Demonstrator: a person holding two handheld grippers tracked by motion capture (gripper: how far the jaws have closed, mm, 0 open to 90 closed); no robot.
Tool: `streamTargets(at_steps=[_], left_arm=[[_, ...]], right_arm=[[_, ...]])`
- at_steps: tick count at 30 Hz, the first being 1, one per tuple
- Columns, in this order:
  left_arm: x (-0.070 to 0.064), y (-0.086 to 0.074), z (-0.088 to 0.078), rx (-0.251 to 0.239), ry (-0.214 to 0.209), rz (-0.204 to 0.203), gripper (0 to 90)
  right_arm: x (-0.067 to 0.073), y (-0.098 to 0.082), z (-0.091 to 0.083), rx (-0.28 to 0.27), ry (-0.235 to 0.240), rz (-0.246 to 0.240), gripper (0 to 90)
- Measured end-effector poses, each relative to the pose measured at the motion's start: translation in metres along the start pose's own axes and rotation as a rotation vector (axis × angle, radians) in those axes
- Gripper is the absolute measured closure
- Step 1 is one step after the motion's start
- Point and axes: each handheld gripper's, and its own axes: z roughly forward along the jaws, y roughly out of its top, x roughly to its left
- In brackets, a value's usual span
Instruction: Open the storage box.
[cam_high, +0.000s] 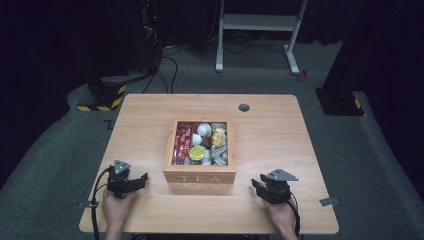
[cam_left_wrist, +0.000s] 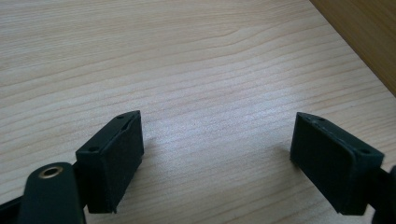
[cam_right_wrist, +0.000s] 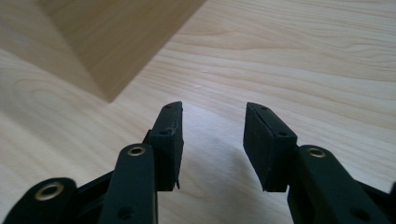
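Note:
A wooden box marked TEA (cam_high: 200, 172) stands mid-table, its open top showing red sachets (cam_high: 182, 142), white pods (cam_high: 202, 130) and yellow packets (cam_high: 218, 136). My left gripper (cam_high: 143, 178) rests on the table left of the box, a hand behind it; in the left gripper view (cam_left_wrist: 217, 149) its jaws stand wide open over bare wood, with the box's side (cam_left_wrist: 369, 42) at the upper right. My right gripper (cam_high: 255, 185) rests right of the box; in the right gripper view (cam_right_wrist: 212, 140) it is open and holds nothing, the box corner (cam_right_wrist: 116, 42) ahead to the left.
The wooden table (cam_high: 280, 140) has a round cable hole (cam_high: 244, 107) near its far edge. On the floor behind stand a white desk frame (cam_high: 257, 30) and a black-and-yellow base (cam_high: 102, 97). Small grey brackets (cam_high: 328, 201) sit at the table's near corners.

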Motion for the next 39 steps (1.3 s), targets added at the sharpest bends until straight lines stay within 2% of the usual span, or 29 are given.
streamTargets(at_steps=[6, 11, 12, 13, 18, 27, 33, 39], left_arm=[[0.000, 0.000, 0.000, 0.000, 0.000, -0.001, 17.5], [0.000, 0.000, 0.000, -0.001, 0.000, -0.001, 17.5], [0.000, 0.000, 0.000, -0.001, 0.000, -0.001, 17.5], [0.000, 0.000, 0.000, 0.003, 0.000, 0.003, 17.5], [0.000, 0.000, 0.000, 0.003, 0.000, 0.002, 17.5], [0.000, 0.000, 0.000, 0.003, 0.000, 0.002, 17.5], [0.000, 0.000, 0.000, 0.003, 0.000, 0.004, 17.5], [0.000, 0.000, 0.000, 0.003, 0.001, 0.003, 17.5]], right_arm=[[0.013, 0.000, 0.003, 0.010, 0.073, -0.027, 64.2], [0.028, 0.003, 0.007, 0.004, 0.141, -0.082, 74.5], [0.028, 0.003, 0.007, 0.004, 0.141, -0.082, 74.5], [0.032, 0.004, 0.009, 0.003, 0.167, -0.097, 78.2], [0.041, 0.009, 0.013, 0.002, 0.210, -0.133, 82.5], [0.054, 0.016, 0.024, 0.011, 0.253, -0.170, 85.2], [0.068, 0.023, 0.034, 0.000, 0.293, -0.183, 88.0], [0.078, 0.032, 0.041, -0.023, 0.306, -0.196, 89.8]])
